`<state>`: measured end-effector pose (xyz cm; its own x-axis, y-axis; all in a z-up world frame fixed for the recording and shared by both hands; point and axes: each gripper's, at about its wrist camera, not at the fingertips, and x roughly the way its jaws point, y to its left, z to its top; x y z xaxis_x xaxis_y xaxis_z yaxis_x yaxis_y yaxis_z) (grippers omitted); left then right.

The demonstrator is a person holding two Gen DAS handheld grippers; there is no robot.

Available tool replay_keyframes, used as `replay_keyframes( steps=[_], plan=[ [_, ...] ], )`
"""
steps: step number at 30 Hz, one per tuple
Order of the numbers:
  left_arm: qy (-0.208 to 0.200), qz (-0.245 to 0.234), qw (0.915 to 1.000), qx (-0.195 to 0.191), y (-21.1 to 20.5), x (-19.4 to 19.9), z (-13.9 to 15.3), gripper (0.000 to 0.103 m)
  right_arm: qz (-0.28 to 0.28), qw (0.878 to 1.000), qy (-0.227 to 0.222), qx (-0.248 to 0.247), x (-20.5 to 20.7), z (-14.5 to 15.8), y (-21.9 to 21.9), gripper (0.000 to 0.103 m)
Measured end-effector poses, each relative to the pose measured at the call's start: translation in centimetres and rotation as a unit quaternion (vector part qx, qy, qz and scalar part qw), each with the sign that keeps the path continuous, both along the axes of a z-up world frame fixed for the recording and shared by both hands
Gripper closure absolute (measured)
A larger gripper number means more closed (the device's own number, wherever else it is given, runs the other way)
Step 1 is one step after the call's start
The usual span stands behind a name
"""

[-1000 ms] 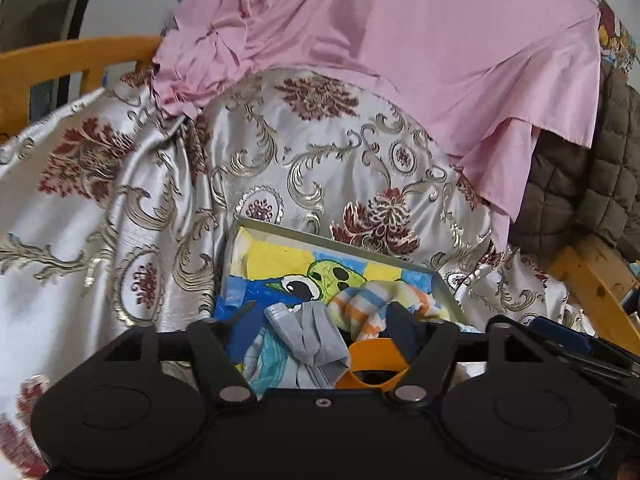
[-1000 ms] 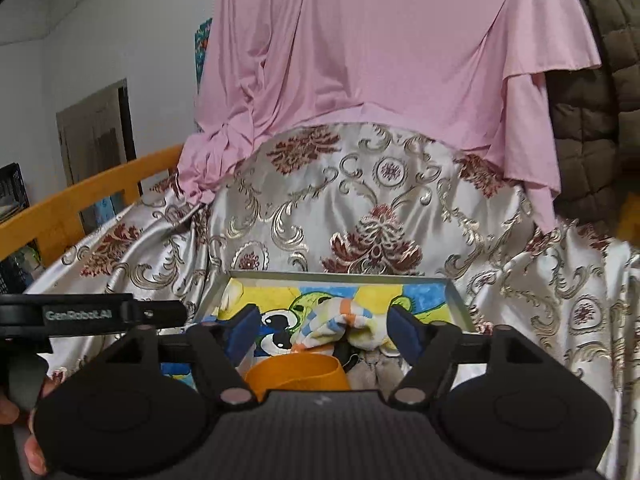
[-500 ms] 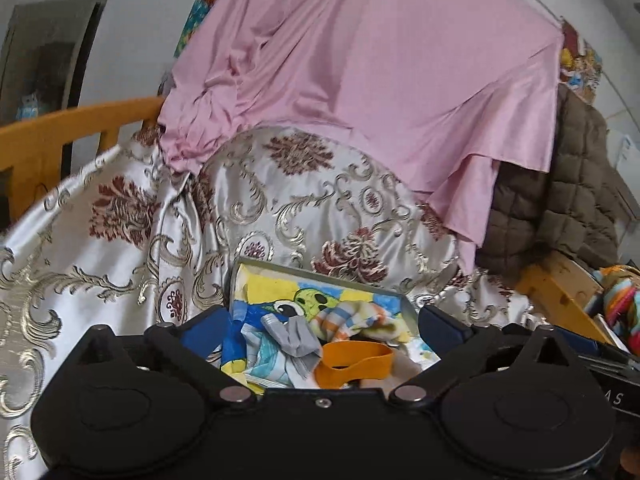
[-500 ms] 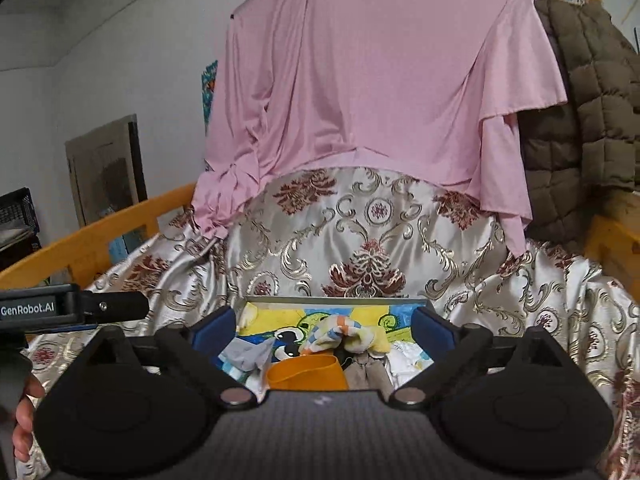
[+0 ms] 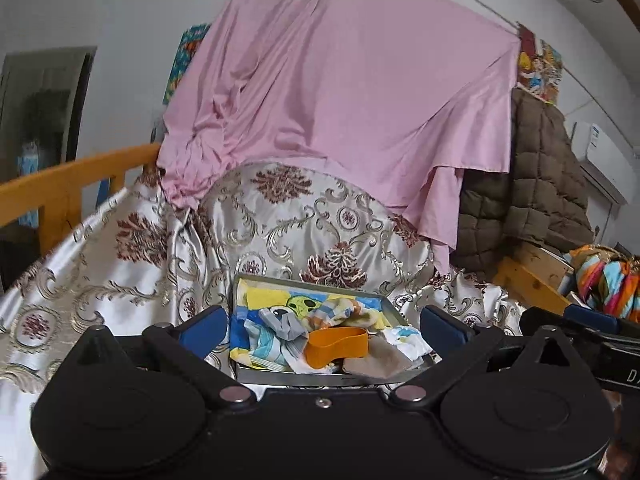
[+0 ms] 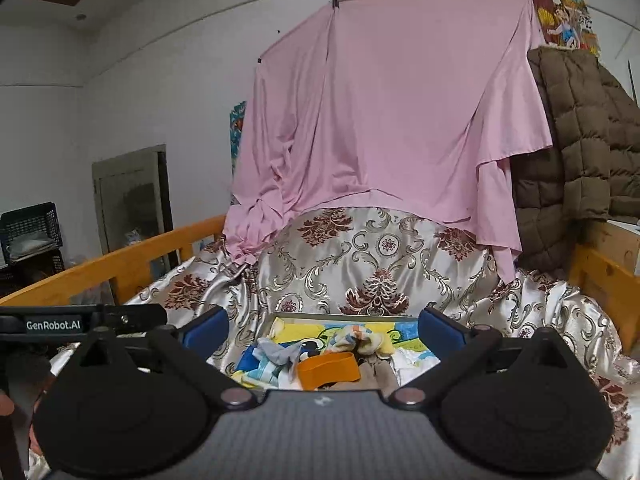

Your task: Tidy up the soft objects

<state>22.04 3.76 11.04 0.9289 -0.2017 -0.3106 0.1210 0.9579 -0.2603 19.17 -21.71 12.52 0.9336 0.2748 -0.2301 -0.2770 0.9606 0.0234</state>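
- Orange band (image 5: 337, 345) lies in the metal tray (image 5: 320, 378) among socks (image 5: 340, 312) and small cloths, on the silver damask cover (image 5: 120, 280).
- My left gripper (image 5: 322, 326) hangs spread wide, empty.
- My right gripper (image 6: 322, 330) likewise gapes, gripping nothing.

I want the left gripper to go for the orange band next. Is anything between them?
Nothing visible blocks it. The orange band lies on top of the pile in the tray, straight ahead of the open left gripper.
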Motion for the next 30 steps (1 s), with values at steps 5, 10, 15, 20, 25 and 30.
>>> replay_keyframes(
  steps=[5,10,15,20,25,30],
  plan=[
    [-0.021,0.001,0.9997,0.01,-0.1,-3.2,-0.1,0.001,-0.007,1.0,0.004,0.008,-2.2,-0.6,-0.8,0.0],
    [-0.03,0.005,0.9995,0.01,-0.1,-5.8,-0.7,0.001,-0.019,1.0,0.002,0.007,-3.8,-1.5,-1.3,0.0],
    [-0.032,0.009,0.9992,0.022,-0.1,-7.8,-2.1,0.001,-0.03,0.999,0.001,0.015,-5.4,-2.8,-1.8,0.0],
    [-0.032,0.019,0.9987,0.034,-0.1,-9.7,-3.8,0.001,-0.047,0.999,0.0,0.021,-7.6,-4.6,-2.4,0.0],
    [-0.029,0.024,0.9987,0.034,-0.4,-11.5,-5.4,0.001,-0.072,0.997,0.005,0.015,-9.8,-6.8,-2.8,0.0],
    [-0.017,0.021,0.9986,0.046,-1.1,-13.1,-7.4,0.001,-0.087,0.996,0.028,-0.001,-11.3,-8.8,-2.8,0.0]
  ],
)
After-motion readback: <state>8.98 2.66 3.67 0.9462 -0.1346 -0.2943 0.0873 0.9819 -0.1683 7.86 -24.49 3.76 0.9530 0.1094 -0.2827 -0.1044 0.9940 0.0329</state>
